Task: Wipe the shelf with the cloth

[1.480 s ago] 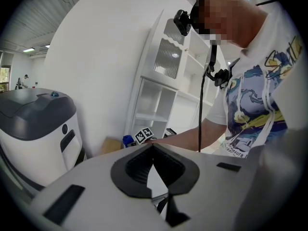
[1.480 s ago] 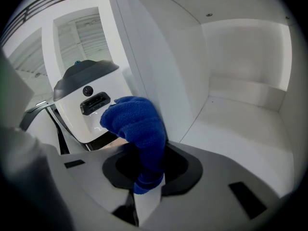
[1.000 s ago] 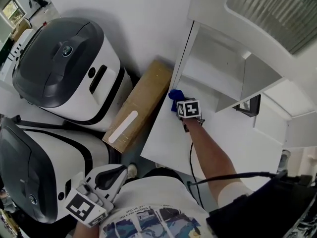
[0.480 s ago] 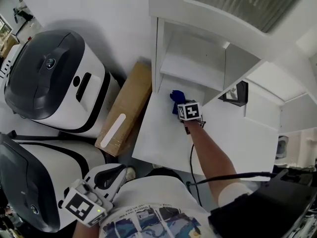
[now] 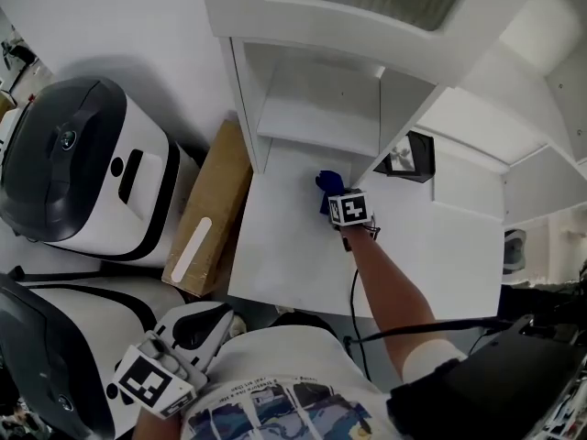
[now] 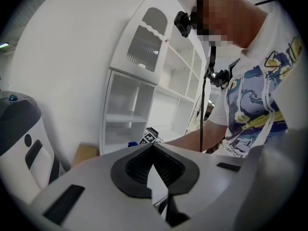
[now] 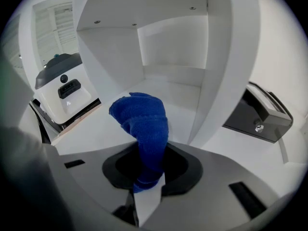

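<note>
Starting at its near edge, the shelf [image 5: 284,255] offers a broad bare white ledge, open on the left, where a cardboard box [image 5: 206,214] leans just beside its side edge. The left gripper [image 5: 209,326] hangs low beside the person's shirt, well apart from the ledge, its fingers pressed together on nothing. Farther in, the right gripper [image 5: 332,194] reaches over the ledge near the mouth of an open cubby [image 5: 316,108], its fingers pinching the blue cloth [image 7: 142,124], whose free end bunches up ahead of them. Whether the cloth touches the ledge cannot be told. An upright divider [image 7: 226,76] stands close on the right, and beyond it sits a small dark device [image 5: 408,157].
</note>
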Motion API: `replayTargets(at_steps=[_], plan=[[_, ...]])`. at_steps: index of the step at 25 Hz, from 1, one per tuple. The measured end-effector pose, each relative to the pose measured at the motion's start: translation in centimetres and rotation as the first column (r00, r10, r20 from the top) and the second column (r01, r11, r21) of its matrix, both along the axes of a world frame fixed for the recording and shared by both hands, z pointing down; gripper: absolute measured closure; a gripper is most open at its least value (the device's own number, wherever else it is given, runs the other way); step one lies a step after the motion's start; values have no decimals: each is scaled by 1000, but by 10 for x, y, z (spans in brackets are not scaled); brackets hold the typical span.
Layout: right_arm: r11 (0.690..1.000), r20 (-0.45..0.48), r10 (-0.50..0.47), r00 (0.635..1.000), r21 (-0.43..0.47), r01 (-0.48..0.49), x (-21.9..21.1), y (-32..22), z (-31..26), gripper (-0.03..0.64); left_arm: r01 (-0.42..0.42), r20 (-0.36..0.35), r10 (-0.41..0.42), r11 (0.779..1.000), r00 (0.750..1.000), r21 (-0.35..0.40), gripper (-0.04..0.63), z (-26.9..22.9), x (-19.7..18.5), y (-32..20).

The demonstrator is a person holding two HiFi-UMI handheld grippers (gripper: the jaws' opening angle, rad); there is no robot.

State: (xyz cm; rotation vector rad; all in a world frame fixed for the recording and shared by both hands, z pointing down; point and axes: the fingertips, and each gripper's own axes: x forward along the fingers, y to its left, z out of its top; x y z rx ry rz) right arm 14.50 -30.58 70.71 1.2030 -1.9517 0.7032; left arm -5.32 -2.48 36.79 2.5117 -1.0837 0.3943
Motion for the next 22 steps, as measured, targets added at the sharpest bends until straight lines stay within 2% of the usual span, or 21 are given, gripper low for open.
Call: replayTargets(at_steps=[9,15,22], plan=[[998,-19,59,998,-1,-59,42,7,0,517,-39,-3,39,999,999,4,583,0,14,-3],[998,-18,60,998,9,-60,51,12,-11,517,-56,-14,56,998,998,12,583,-1,18,-2],[996,-12,46,999,70,-45,56,10,-49,517,-82,-31,82,996,996,23,583,-2,17,-2]])
